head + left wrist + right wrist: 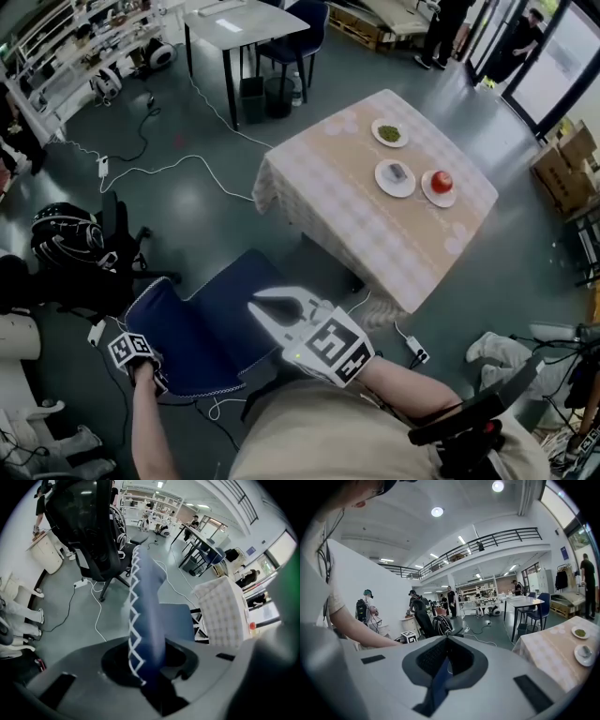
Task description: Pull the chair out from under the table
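Observation:
The blue chair [211,328] stands clear of the cloth-covered table [328,187], its seat toward me. My left gripper [142,367] points down at the chair's back. In the left gripper view it [149,667] is shut on the top edge of the blue backrest [145,616], which has white zigzag stitching. My right gripper [253,307] hovers over the seat with its white jaws together and nothing in them. In the right gripper view only a thin blue strip shows between its [440,667] jaws.
On the table are a plate of greens [389,133], a plate with a small grey thing [396,176] and a red apple [442,182]. A black office chair [75,248] stands close on the left. White cables [159,169] and a power strip [417,352] lie on the floor.

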Available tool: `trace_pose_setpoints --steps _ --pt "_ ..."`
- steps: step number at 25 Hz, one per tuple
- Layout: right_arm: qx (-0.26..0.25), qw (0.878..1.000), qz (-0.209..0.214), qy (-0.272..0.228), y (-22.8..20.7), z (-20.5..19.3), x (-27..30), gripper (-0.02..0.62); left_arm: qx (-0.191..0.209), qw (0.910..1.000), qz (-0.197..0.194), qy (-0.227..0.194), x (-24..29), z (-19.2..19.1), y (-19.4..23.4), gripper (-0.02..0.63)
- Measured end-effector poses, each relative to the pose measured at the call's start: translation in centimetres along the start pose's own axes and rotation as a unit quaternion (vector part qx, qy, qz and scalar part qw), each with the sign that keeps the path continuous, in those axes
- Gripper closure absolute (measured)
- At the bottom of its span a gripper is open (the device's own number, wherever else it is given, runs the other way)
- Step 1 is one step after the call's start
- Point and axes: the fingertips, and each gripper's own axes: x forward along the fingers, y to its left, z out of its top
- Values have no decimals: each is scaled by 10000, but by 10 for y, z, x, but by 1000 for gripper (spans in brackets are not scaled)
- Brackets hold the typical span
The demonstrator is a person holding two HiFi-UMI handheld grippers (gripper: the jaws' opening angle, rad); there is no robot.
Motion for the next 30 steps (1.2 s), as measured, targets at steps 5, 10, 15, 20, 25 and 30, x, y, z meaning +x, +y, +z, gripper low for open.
trace_pose_setpoints --steps 5,10,15,20,25,30 --pt "-58 10000 13 -65 11 0 2 586 76 10000 -31 -27 4 6 -2 515" --pt "-64 10000 -31 -29 9 -9 -13 586 34 9999 128 -55 4 6 6 515" --pt "97 9999 -70 -37 -8 -15 -45 586 -104 9994 321 -30 3 -13 8 515" --pt "209 9998 20 -9 -10 -24 -62 586 -318 9987 393 -45 -6 -41 12 515" --pt "1 9999 5 -117 7 -17 -57 586 -280 9991 312 -53 -2 -36 20 515" --pt "56 9993 -272 -247 18 -9 -39 586 -49 9999 133 -15 6 -14 28 514"
